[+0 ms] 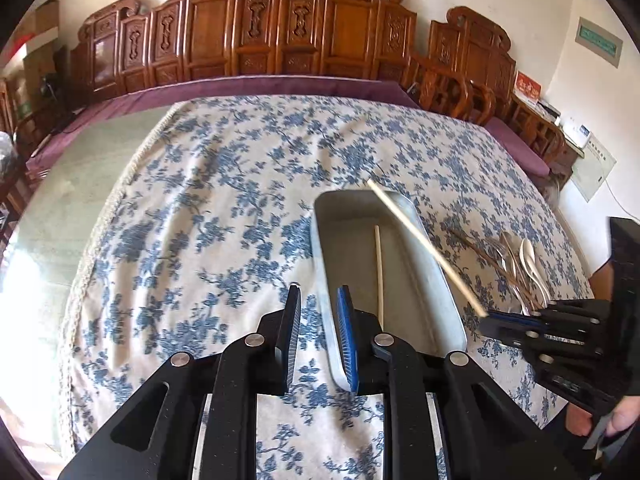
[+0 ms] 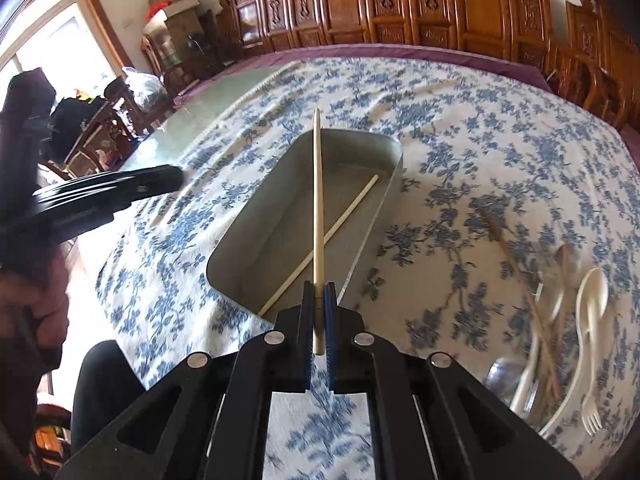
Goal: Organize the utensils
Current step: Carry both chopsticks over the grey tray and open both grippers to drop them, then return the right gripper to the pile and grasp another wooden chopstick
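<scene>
The right gripper (image 2: 318, 312) is clamped on the butt end of a pale chopstick (image 2: 317, 216), which projects forward over the tray (image 2: 384, 216). The left gripper (image 1: 318, 322) holds nothing, its jaws a narrow way apart, above the tray's near left rim. One chopstick (image 2: 320, 244) already lies in the tray, running from its near end toward the far right corner. To complete the step, lower the held chopstick until it is just above the tray floor, align it with the tray's long sides, then release; a release from this height would likely let it bounce or come to rest across the rim. Keep the left gripper off the tray's near edge during the descent. Right of the tray, on the cloth (image 2: 460, 128), the spoons (image 2: 568, 276), a fork (image 2: 592, 412) and dark chopsticks (image 2: 516, 264) remain to be collected.
</scene>
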`<state>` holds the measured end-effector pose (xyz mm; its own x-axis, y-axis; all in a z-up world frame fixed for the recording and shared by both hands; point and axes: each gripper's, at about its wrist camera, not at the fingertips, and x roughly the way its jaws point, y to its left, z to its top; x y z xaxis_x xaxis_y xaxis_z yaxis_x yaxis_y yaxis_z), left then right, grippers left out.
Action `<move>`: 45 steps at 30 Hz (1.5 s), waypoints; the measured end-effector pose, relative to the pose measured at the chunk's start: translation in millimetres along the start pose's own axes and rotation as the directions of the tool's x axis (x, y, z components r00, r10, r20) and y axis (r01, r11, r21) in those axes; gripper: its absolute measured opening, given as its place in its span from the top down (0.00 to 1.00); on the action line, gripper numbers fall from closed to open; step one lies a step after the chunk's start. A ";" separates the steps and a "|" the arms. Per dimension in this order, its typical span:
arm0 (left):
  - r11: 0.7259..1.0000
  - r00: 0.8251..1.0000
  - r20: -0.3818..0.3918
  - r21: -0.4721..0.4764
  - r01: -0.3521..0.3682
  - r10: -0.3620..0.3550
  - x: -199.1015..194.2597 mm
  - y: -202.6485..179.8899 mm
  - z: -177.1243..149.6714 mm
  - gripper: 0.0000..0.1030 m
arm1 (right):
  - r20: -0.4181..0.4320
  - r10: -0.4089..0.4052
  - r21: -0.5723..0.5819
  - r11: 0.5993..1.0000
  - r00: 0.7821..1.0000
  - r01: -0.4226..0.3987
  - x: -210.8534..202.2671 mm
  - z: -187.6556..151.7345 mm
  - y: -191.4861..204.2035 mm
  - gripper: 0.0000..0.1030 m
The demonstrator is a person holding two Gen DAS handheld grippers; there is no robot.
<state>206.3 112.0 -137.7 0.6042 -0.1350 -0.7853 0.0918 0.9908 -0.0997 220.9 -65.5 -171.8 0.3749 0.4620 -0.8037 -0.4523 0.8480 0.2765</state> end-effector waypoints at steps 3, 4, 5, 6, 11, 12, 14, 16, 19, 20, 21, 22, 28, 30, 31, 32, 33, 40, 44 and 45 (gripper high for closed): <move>1.000 1.000 0.011 0.002 -0.001 0.001 -5.3 3.7 -1.0 0.82 | -0.036 0.003 0.032 0.999 0.999 -0.001 18.6 9.4 2.8 0.94; 1.000 1.000 0.014 0.003 0.000 0.000 -6.7 5.2 -1.5 0.82 | -0.049 0.007 0.041 0.999 0.999 -0.005 24.5 11.9 4.2 0.94; 1.000 1.000 0.016 0.003 0.000 0.000 -7.2 6.1 -1.8 0.81 | -0.061 0.017 0.053 0.998 0.998 -0.013 29.2 13.3 4.8 0.94; 1.000 1.000 0.017 0.003 0.000 0.000 -7.6 7.0 -1.7 0.80 | -0.073 0.026 0.068 0.997 0.997 -0.021 33.8 14.6 4.6 0.94; 1.000 1.000 0.020 0.000 0.004 -0.004 -9.1 11.3 -3.4 0.79 | -0.108 -0.001 0.085 0.996 0.994 0.010 51.4 21.3 10.1 0.94; 1.000 1.000 0.022 0.001 0.005 -0.005 -9.4 11.7 -3.7 0.79 | -0.113 -0.015 0.082 0.996 0.993 0.024 54.0 22.3 11.5 0.94; 1.000 1.000 0.023 0.002 0.005 -0.005 -10.3 12.6 -3.9 0.79 | -0.117 -0.019 0.081 0.996 0.993 0.029 57.2 23.8 13.6 0.94; 1.000 1.000 0.024 0.004 0.002 -0.002 -11.0 13.2 -4.6 0.79 | -0.117 -0.019 0.076 0.997 0.993 0.028 59.1 25.0 15.2 0.94; 1.000 1.000 0.025 0.002 0.002 -0.002 -12.9 13.7 -5.8 0.79 | -0.111 -0.015 0.075 0.997 0.994 0.024 60.4 25.6 15.6 0.92; 1.000 1.000 0.025 0.002 0.003 -0.003 -13.4 13.6 -6.2 0.79 | -0.105 -0.010 0.079 0.997 0.994 0.019 60.1 26.5 15.1 0.91; 1.000 1.000 0.026 0.002 0.002 -0.002 -13.4 13.8 -6.2 0.79 | -0.097 0.001 0.083 0.997 0.995 0.007 58.9 26.2 15.0 0.91; 1.000 1.000 0.026 0.003 0.002 -0.002 -13.3 13.9 -6.1 0.79 | -0.087 0.014 0.082 0.997 0.996 -0.007 57.4 25.7 15.3 0.91; 1.000 1.000 0.027 0.014 0.002 -0.003 -17.1 5.2 -8.8 0.78 | -0.041 0.056 0.074 0.996 0.998 -0.053 40.4 21.6 11.5 0.86; 1.000 1.000 0.031 0.020 0.005 -0.006 -19.0 -2.0 -8.9 0.77 | -0.009 0.069 0.072 0.995 0.998 -0.068 26.6 19.4 8.5 0.86; 1.000 0.999 0.031 0.022 0.007 -0.008 -19.4 -4.6 -8.8 0.76 | 0.007 0.077 0.072 0.994 0.997 -0.078 18.6 18.0 6.2 0.86; 1.000 0.999 0.033 0.027 0.011 -0.012 -20.3 -10.2 -9.6 0.73 | 0.022 0.082 0.068 0.994 0.996 -0.084 8.1 15.1 2.6 0.86; 0.999 0.999 0.034 0.032 0.013 -0.014 -20.8 -15.1 -10.4 0.71 | 0.035 0.081 0.059 0.995 0.996 -0.083 -1.4 12.0 -0.6 0.85; 0.996 0.998 0.033 0.065 0.058 -0.061 -17.9 -52.9 -17.5 0.54 | 0.086 -0.034 0.017 0.999 0.996 0.033 -54.4 -25.2 -51.2 0.79; 0.993 0.996 0.030 0.082 0.081 -0.083 -12.6 -73.0 -19.0 0.40 | 0.057 -0.144 0.003 0.990 0.988 0.144 -60.7 -46.9 -88.0 0.75; 0.992 0.996 0.028 0.086 0.087 -0.090 -11.1 -77.4 -19.1 0.39 | 0.050 -0.169 -0.005 0.985 0.984 0.170 -60.1 -51.1 -96.9 0.75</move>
<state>177.3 37.1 -133.0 0.6153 -0.2237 -0.7559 0.2119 0.9705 -0.1148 200.8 -188.7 -177.2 0.4861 0.3242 -0.8115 -0.3861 0.9127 0.1334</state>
